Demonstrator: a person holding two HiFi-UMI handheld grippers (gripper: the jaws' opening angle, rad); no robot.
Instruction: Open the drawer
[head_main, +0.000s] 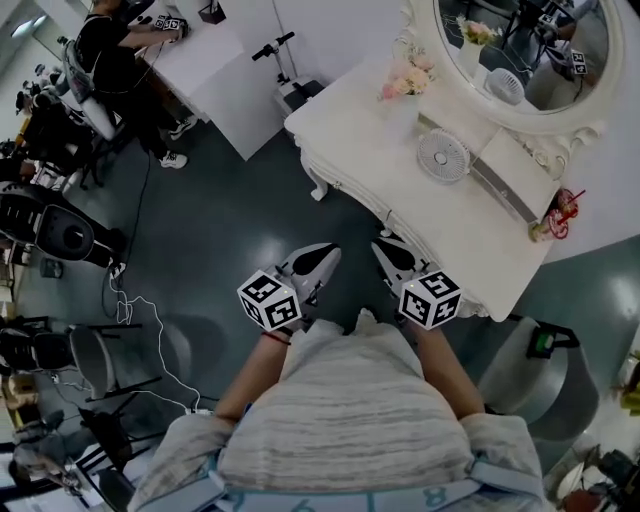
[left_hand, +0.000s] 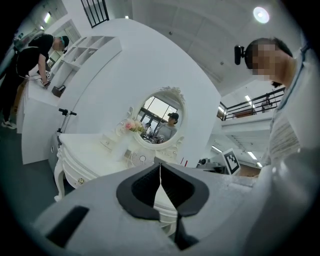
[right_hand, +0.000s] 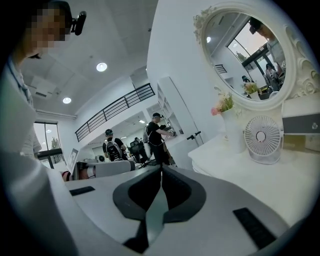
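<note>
At the front of the white dressing table (head_main: 360, 150), both claws are out ahead of the person, side by side and pointing at the furniture. Left claw (head_main: 328, 253): jaws pressed together, dark pads meeting in one thin line, nothing between them. Right claw (head_main: 382, 246): same story, pinched closed and empty.

Now, the drawer (left_hand: 75, 176). From the left gripper view it sits in the curved front of the table, low and off to the left of the closed tips, with a small round knob (left_hand: 80, 181) showing on its face. It looks flush with the front, closed. That claw is well apart from it, with dark floor (head_main: 230, 220) between.

From the head view, the left claw hangs over the floor, near the table's front edge. The right claw's tips lie right at that edge, though whether they touch it cannot be told. The drawer face itself is hidden under the tabletop from up here.

On top, beyond the claws: a little round fan (head_main: 443, 155), pink flowers (head_main: 405, 75), and the big oval mirror (head_main: 520, 50) at the back.
</note>
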